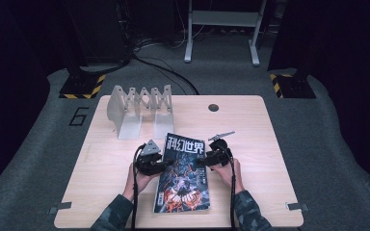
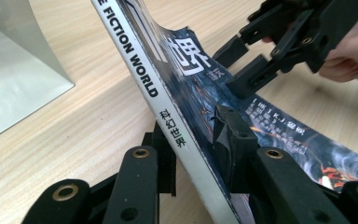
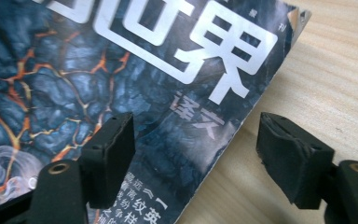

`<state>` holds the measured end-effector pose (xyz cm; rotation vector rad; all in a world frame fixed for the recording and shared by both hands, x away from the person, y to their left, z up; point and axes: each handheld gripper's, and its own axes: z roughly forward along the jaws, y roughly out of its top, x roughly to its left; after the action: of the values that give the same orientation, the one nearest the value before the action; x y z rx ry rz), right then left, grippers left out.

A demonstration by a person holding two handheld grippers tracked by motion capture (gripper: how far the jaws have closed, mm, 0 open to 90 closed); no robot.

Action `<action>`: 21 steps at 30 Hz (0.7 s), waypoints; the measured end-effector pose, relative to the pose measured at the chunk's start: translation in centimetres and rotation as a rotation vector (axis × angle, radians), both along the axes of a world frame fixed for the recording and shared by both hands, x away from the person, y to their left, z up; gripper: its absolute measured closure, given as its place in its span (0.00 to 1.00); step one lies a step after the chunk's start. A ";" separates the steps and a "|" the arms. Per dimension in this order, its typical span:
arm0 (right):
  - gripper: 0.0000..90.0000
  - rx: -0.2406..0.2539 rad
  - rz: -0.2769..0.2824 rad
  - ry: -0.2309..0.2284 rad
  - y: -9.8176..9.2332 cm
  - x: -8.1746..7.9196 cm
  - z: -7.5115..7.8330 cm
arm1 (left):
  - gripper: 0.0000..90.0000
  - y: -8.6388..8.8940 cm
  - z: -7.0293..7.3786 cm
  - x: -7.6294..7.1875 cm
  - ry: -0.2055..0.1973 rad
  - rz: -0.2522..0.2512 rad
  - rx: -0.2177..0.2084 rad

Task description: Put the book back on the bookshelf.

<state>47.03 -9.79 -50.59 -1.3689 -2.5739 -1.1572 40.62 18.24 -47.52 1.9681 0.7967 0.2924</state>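
Observation:
A magazine [image 1: 185,173] with a dark blue and orange cover and large white title characters lies on the wooden table [image 1: 255,130]. My left gripper [image 1: 166,163] is shut on its spine edge. In the left gripper view one jaw sits under the white spine [image 2: 168,93] and the other presses on the cover, with that edge lifted off the table. My left gripper [image 2: 198,149] also faces my right gripper [image 2: 242,65]. My right gripper [image 1: 202,161] stands open at the magazine's right edge [image 3: 242,112]. One jaw hovers over the cover [image 3: 121,70], the other over bare wood, and neither pad presses.
A grey metal book rack [image 1: 142,108] with several dividers stands at the back left of the table, and its base [image 2: 14,70] lies close to the left gripper. A small round hole [image 1: 213,107] is in the tabletop's far side. Stands with striped bases [image 1: 82,86] are on the floor beyond.

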 end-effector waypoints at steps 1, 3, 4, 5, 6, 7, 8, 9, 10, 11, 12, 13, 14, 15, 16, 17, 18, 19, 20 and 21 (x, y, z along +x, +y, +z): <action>0.29 0.005 0.004 -0.001 0.1 0.0 0.0 | 0.80 0.1 0.2 -0.1 -0.004 -0.014 0.003; 0.27 0.004 0.019 -0.010 0.3 0.1 0.0 | 0.80 0.0 0.3 -0.3 -0.029 -0.017 -0.011; 0.25 0.006 0.025 -0.009 0.3 0.1 0.0 | 0.80 0.1 0.4 -0.4 -0.038 -0.024 -0.004; 0.24 0.012 0.018 -0.012 0.4 0.2 -0.1 | 0.81 0.0 0.4 -0.5 -0.036 -0.022 -0.016; 0.23 0.024 0.023 0.009 0.4 0.2 0.0 | 0.81 0.0 0.4 -0.5 -0.036 -0.022 -0.016; 0.21 0.046 0.025 0.017 0.3 0.4 -0.1 | 0.81 0.1 0.5 -0.6 -0.058 -0.029 -0.020; 0.18 0.064 0.026 0.031 0.2 0.6 -0.3 | 0.81 0.3 0.7 -0.7 -0.043 -0.049 -0.021; 0.17 0.081 0.031 0.047 0.2 0.7 -0.3 | 0.81 0.2 0.7 -0.7 -0.053 -0.044 -0.025; 0.17 0.097 0.039 0.054 0.1 0.9 -0.4 | 0.81 0.2 0.7 -0.7 -0.064 -0.044 -0.024; 0.20 0.109 0.047 0.051 0.0 1.0 -0.5 | 0.82 0.2 0.8 -0.7 -0.060 -0.046 -0.020; 0.24 0.128 0.050 0.056 0.0 1.0 -0.3 | 0.82 0.2 0.8 -0.6 -0.047 -0.054 -0.026; 0.26 0.142 0.051 0.046 0.1 0.9 -0.2 | 0.82 0.3 0.9 -0.6 -0.033 -0.063 -0.019; 0.26 0.132 0.043 0.034 0.2 0.9 0.1 | 0.81 0.3 1.0 -0.5 -0.050 -0.062 -0.017; 0.26 0.120 0.045 0.023 0.2 0.8 0.3 | 0.81 0.3 1.1 -0.5 -0.045 -0.067 -0.020; 0.29 0.118 0.044 0.020 0.2 0.8 0.4 | 0.81 0.4 1.3 -0.4 -0.034 -0.070 -0.020; 0.31 0.118 0.039 0.014 0.1 0.8 0.6 | 0.81 0.4 1.4 -0.4 -0.032 -0.065 -0.022; 0.33 0.123 0.036 0.008 -0.1 0.8 0.7 | 0.81 0.4 1.6 -0.3 -0.017 -0.073 -0.019; 0.34 0.122 0.036 0.001 -0.2 0.8 0.8 | 0.81 0.5 1.6 -0.2 -0.017 -0.077 -0.014; 0.34 0.122 0.036 0.001 -0.2 0.8 0.8 | 0.81 0.5 1.6 -0.2 -0.017 -0.077 -0.014; 0.34 0.121 0.029 0.003 -0.2 0.7 1.1 | 0.81 0.5 1.8 0.1 0.016 -0.084 -0.016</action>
<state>47.69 -9.99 -49.53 -1.3037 -2.4677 -1.2813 40.77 18.76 -45.71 1.9855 0.7224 0.2197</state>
